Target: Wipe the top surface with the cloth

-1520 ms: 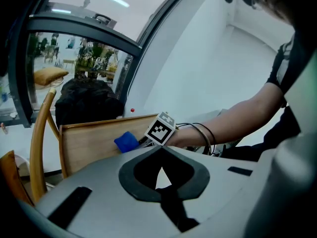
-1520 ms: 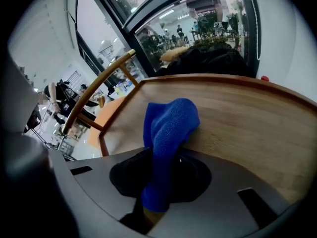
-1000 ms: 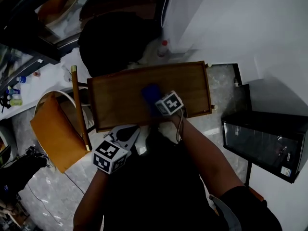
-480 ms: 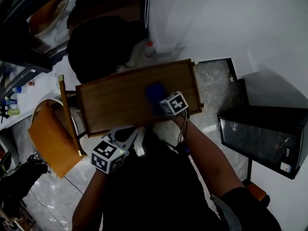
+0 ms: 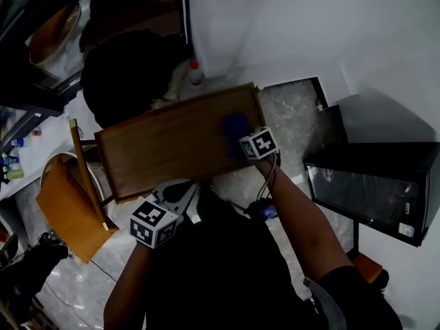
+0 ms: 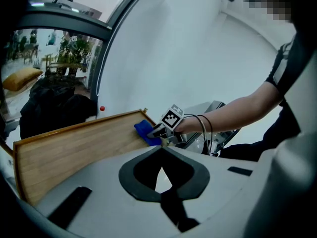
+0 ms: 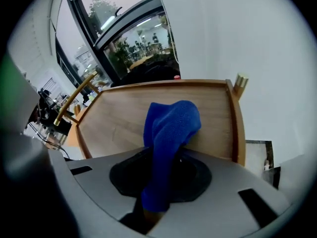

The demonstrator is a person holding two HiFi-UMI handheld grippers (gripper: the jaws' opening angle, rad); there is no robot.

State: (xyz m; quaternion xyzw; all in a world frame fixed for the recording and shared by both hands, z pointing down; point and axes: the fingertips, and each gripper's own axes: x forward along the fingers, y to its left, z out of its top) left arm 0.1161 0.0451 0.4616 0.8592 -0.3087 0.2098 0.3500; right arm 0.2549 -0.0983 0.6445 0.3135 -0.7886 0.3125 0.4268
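Note:
A wooden tabletop (image 5: 165,146) with a raised rim runs across the head view. On its right end lies a blue cloth (image 5: 234,125), and my right gripper (image 5: 242,139) is shut on it and presses it onto the wood. In the right gripper view the cloth (image 7: 171,123) bulges out of the jaws over the tabletop (image 7: 114,120), near its right rim. My left gripper (image 5: 180,192) hangs off the near edge of the table, holding nothing. In the left gripper view its jaws (image 6: 162,148) meet at the tips, and the cloth (image 6: 143,131) shows beyond them.
A black glass-fronted cabinet (image 5: 375,191) stands on the floor to the right. At left is a chair with an orange cushion (image 5: 62,198) and a wooden rail (image 5: 86,174). A red-capped bottle (image 5: 196,71) and a dark bulky object (image 5: 124,74) sit behind the table by the white wall (image 5: 289,26).
My right gripper has slid the cloth to the right along the tabletop, toward its right end. The left gripper has stayed by the near edge.

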